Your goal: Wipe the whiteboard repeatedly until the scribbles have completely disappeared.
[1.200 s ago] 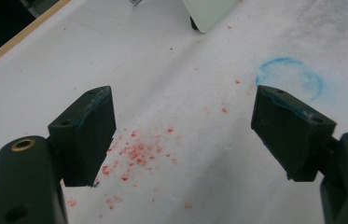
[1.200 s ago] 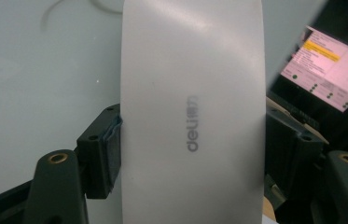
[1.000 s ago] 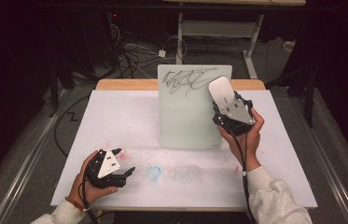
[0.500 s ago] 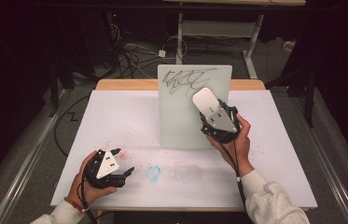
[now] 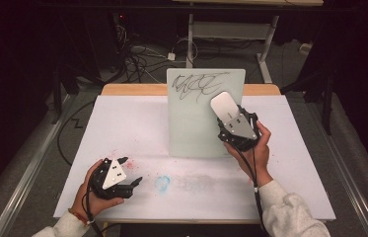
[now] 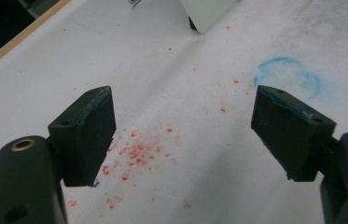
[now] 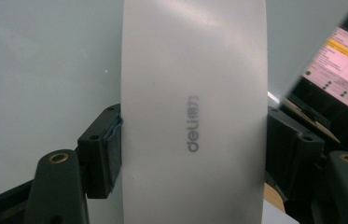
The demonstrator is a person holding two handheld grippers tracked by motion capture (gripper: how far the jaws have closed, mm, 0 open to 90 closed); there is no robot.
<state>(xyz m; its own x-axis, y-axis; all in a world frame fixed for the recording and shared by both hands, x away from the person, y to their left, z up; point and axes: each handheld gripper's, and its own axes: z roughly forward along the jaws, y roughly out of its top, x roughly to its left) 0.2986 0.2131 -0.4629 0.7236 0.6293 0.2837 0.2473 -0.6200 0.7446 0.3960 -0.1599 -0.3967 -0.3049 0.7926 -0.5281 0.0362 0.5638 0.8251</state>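
A pale green whiteboard [image 5: 194, 128] stands upright at the back middle of the table, with black scribble [image 5: 199, 83] across its top. My right gripper [image 5: 227, 118] is shut on a white Deli eraser [image 5: 223, 105], held against the board's right part just below the scribble. In the right gripper view the eraser [image 7: 192, 116] stands between the jaws with the board [image 7: 45, 60] behind it. My left gripper [image 5: 133, 183] rests low over the table at the front left, open and holding nothing. Its fingers [image 6: 85, 133] are wide apart.
A white sheet [image 5: 122, 123] covers the table, with red specks [image 6: 136, 154] and a blue ring smudge [image 5: 162, 183] near the left gripper. Cables and a metal frame lie on the floor behind the table. A lit screen [image 7: 337, 63] shows past the board's right edge.
My right gripper has carried the eraser leftward across the board's face, from its right edge inward. The left gripper has stayed still and open.
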